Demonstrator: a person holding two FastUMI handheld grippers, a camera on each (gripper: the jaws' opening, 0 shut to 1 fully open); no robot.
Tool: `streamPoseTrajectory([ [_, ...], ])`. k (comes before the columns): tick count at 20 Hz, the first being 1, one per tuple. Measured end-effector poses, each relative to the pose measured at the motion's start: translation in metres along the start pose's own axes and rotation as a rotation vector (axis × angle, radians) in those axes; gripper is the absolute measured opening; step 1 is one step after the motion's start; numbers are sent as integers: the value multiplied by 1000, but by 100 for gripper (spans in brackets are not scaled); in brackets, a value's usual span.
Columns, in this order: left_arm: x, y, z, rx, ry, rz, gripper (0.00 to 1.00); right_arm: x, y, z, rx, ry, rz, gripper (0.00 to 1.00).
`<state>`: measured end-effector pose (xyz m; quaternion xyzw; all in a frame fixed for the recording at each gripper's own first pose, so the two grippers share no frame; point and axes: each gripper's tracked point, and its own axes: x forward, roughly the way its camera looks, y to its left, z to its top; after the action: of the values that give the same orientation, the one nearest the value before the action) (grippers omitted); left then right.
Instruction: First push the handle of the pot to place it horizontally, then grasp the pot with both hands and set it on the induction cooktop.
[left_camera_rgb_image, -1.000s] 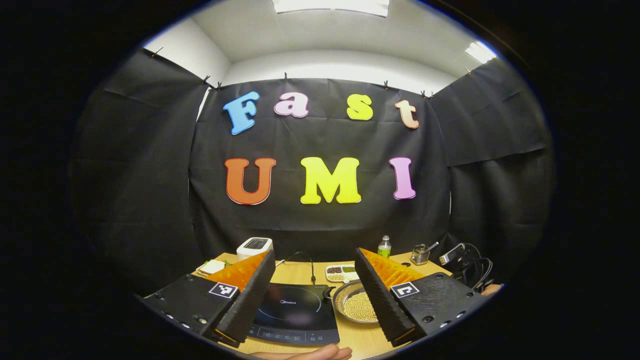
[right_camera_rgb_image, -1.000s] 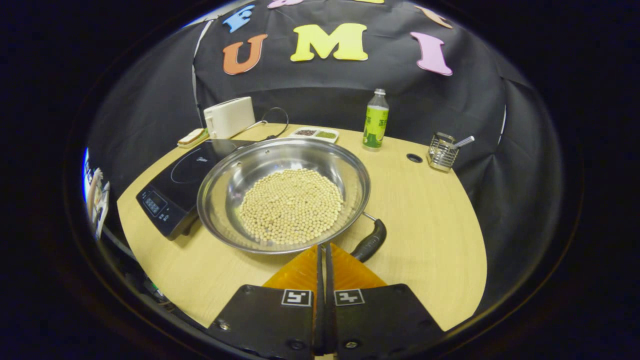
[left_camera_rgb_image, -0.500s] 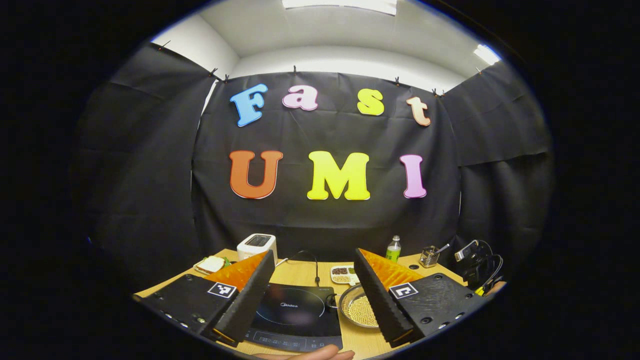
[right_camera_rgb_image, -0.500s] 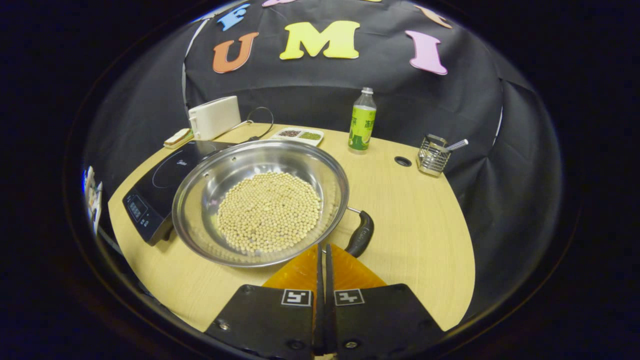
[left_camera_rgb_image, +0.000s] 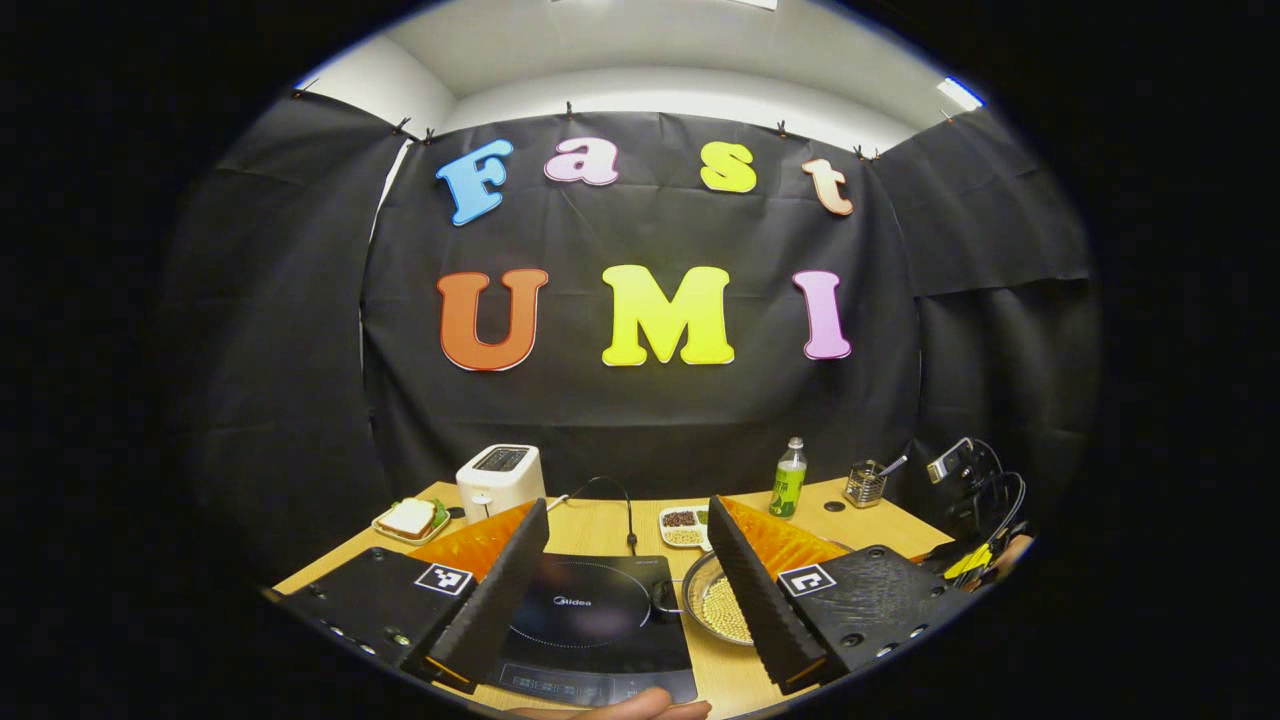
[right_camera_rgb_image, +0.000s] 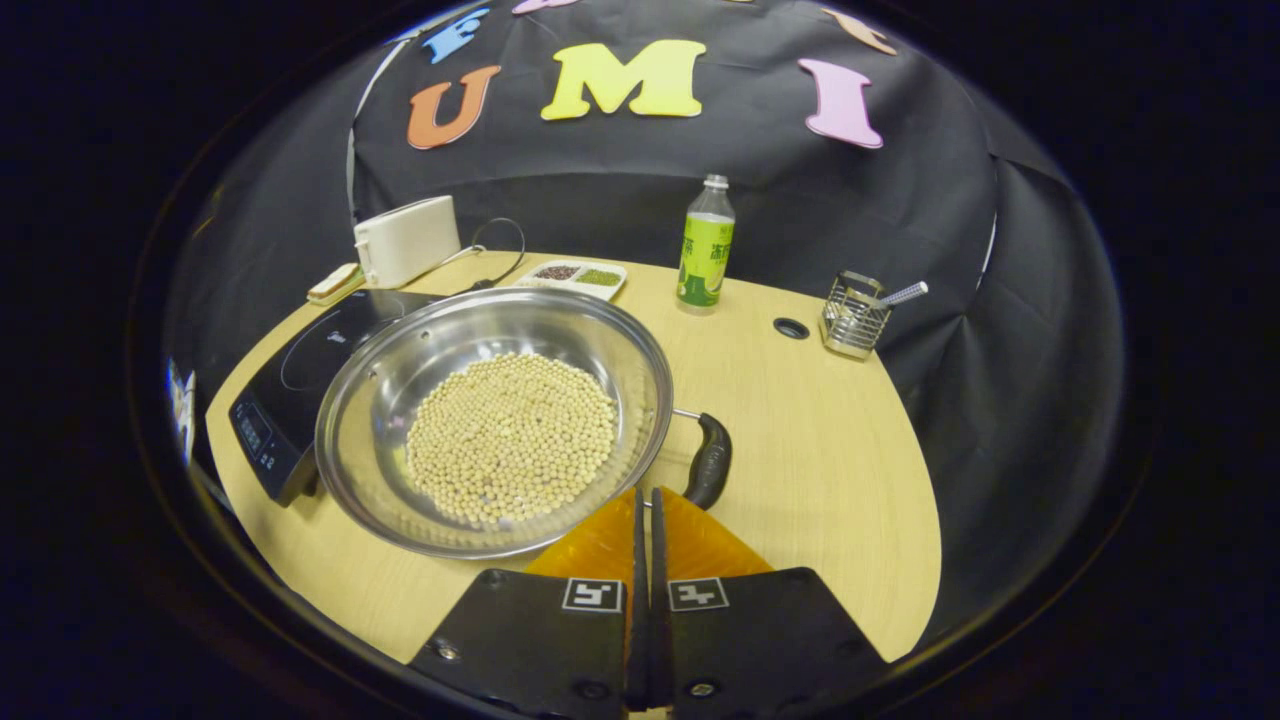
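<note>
Near the front edge of the tabletop (right_camera_rgb_image: 850, 500), the right gripper (right_camera_rgb_image: 646, 500) is held with its two fingers pressed together and nothing between them, just beside the black handle (right_camera_rgb_image: 708, 470) of the pot (right_camera_rgb_image: 490, 420). This closed form is judged to be chosen for pushing, as a single blunt tip is given by it. The handle is seen pointing toward the front edge and not along it, so the first step seems not yet finished. The pot, with its load of pale beans (right_camera_rgb_image: 510, 435), stands on the wood, its left rim touching or overlapping the induction cooktop (right_camera_rgb_image: 290, 385); which of the two cannot be told.

The left gripper (left_camera_rgb_image: 628, 535) is held above the front edge with its fingers wide apart and nothing between them, and the cooktop is framed through the gap. It is probably kept ready for the two-handed grasp.

Along the back edge a toaster (right_camera_rgb_image: 405, 240), a small dish of grains (right_camera_rgb_image: 578, 275), a green bottle (right_camera_rgb_image: 703, 250) and a wire holder (right_camera_rgb_image: 852, 320) are placed, all well apart from the pot. A plate with a sandwich (left_camera_rgb_image: 408, 518) lies at the back left corner. Nothing is seen standing on the cooktop's surface, so the way is judged to be free. The beans could roll if the pot is tilted.
</note>
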<state>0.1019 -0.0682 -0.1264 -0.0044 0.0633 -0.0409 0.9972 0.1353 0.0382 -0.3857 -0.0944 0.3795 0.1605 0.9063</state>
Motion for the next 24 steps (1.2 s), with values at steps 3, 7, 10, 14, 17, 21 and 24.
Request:
streamPoseTrajectory([
  [3,11,-5,-14,-8,30,-13,95,3,-2,1,6,-7,-3,4],
  [7,25,-11,-27,-24,61,-34,95,8,-5,4,8,-16,0,1],
  [10,32,-14,-39,-5,86,-39,95,9,-5,7,53,-25,12,4],
  [14,44,-18,-62,-10,131,-44,95,0,-2,24,173,-77,45,4],
  [17,56,-19,-80,-13,182,-49,95,-3,-5,36,192,-129,34,7],
  [21,70,-27,-108,-18,246,-70,95,1,-8,45,205,-162,7,64],
  [24,83,-33,-130,-28,303,-75,96,9,-13,43,216,-152,-22,90],
])
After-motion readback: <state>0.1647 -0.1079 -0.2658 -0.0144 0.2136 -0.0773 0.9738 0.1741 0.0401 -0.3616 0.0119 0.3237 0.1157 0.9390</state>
